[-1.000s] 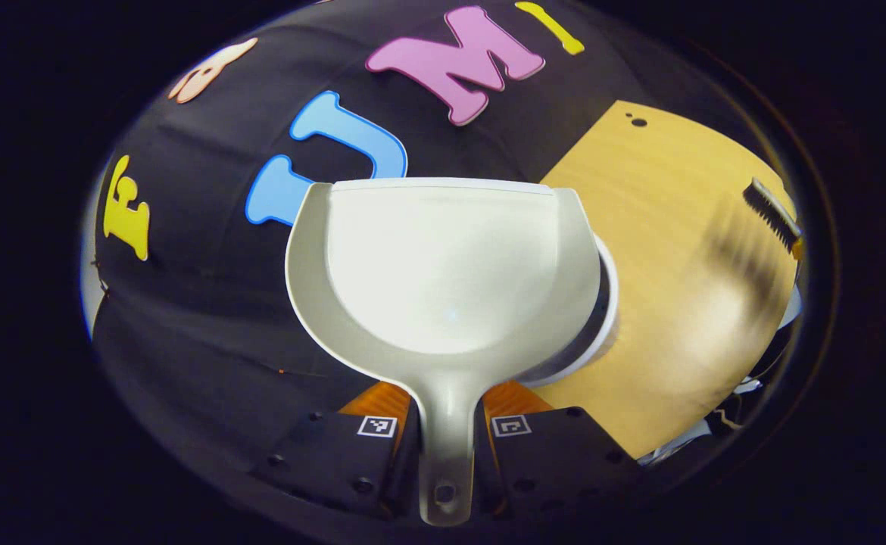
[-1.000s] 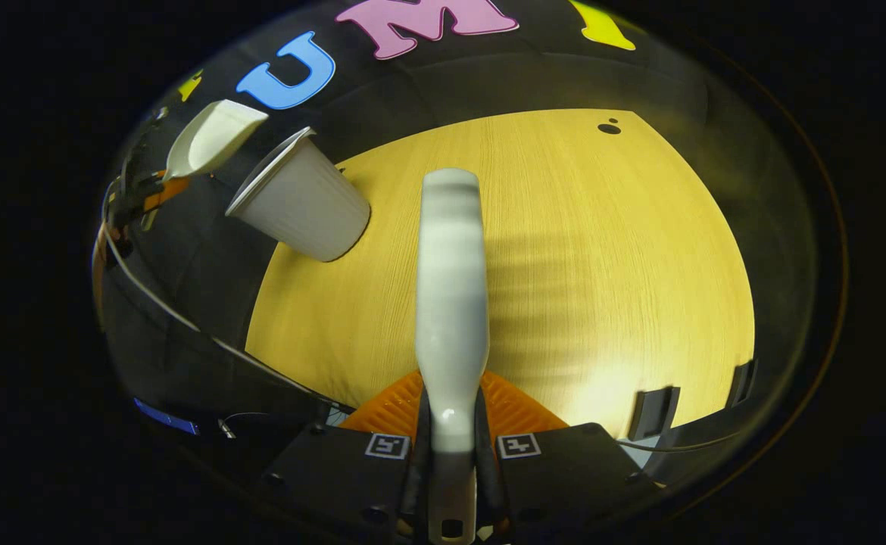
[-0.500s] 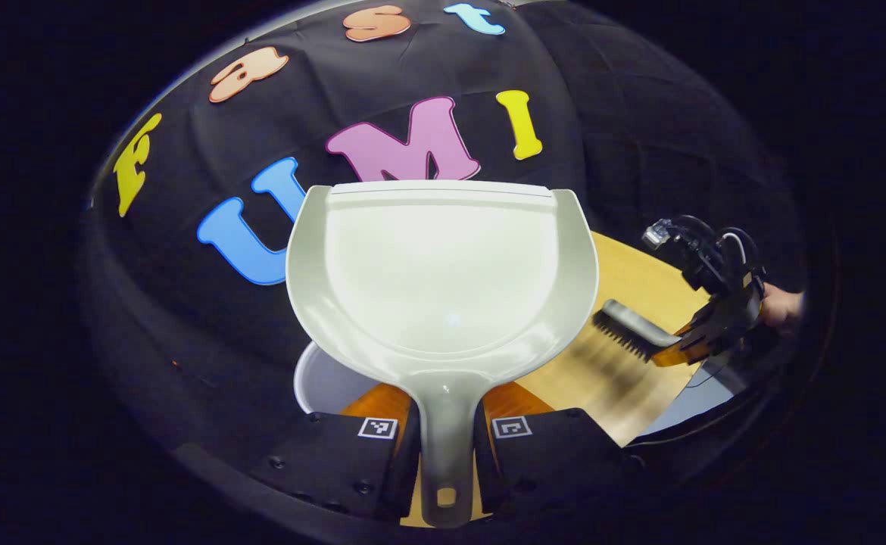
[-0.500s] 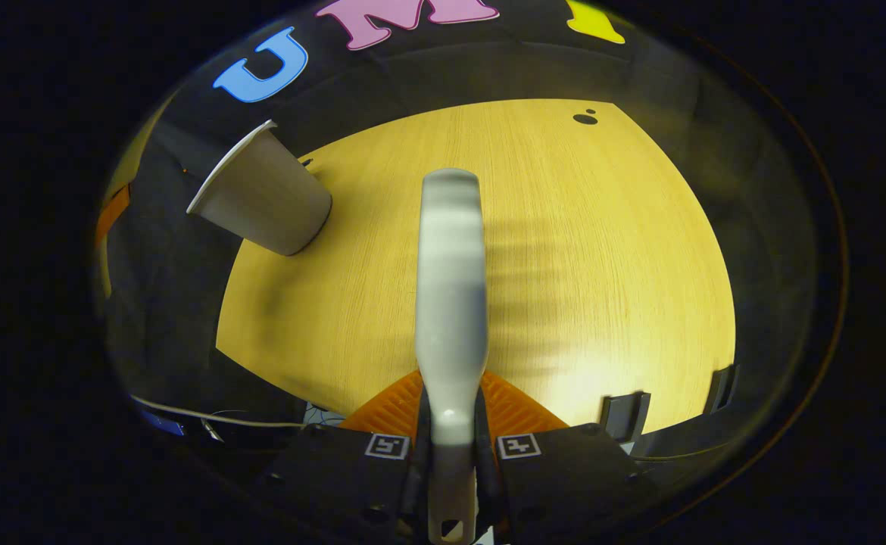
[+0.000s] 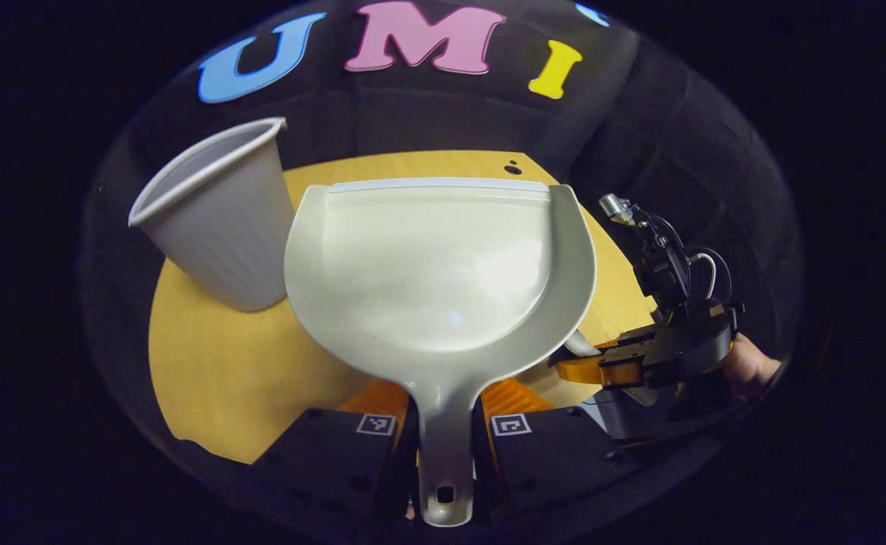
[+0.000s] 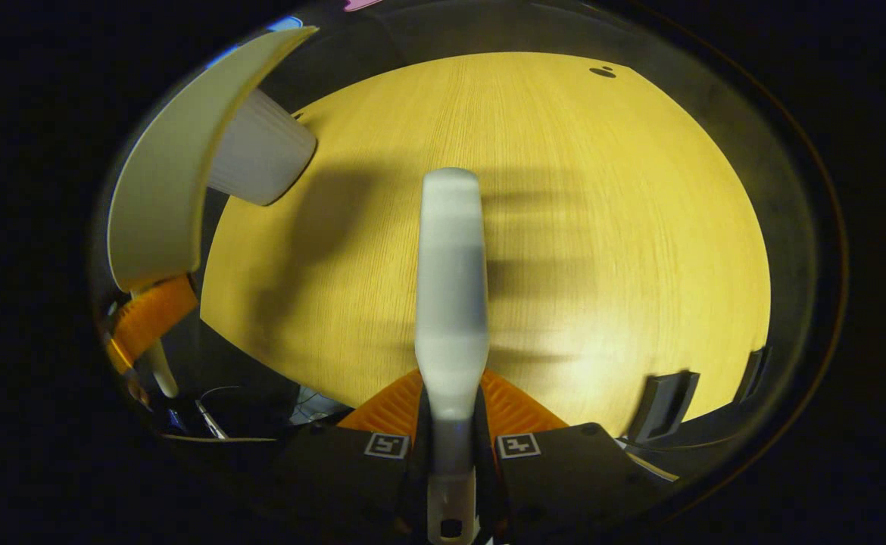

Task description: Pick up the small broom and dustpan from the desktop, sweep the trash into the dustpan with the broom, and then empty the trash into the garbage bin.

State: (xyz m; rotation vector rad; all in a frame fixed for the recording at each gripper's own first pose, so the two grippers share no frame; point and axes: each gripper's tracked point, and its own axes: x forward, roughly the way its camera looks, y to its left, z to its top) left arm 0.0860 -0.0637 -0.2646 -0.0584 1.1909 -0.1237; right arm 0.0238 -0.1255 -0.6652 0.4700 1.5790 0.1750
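Left claw (image 5: pixel 443 443) clamping dustpan (image 5: pixel 435 265) handle, pan empty, hovering beside garbage bin (image 5: pixel 216 216). Right claw (image 6: pixel 450 454) gripping broom (image 6: pixel 450 288) over bare worktop (image 6: pixel 602 227). Emptying looking done.

One dustpan (image 5: pixel 435 265), one broom (image 6: pixel 450 288) and one garbage bin (image 5: pixel 216 219) are in view, all over a single wooden desktop (image 6: pixel 602 227). There are two grippers: the left gripper (image 5: pixel 443 446) and the right gripper (image 6: pixel 450 454) (each with two fingers). One hand (image 5: pixel 746 367) shows.
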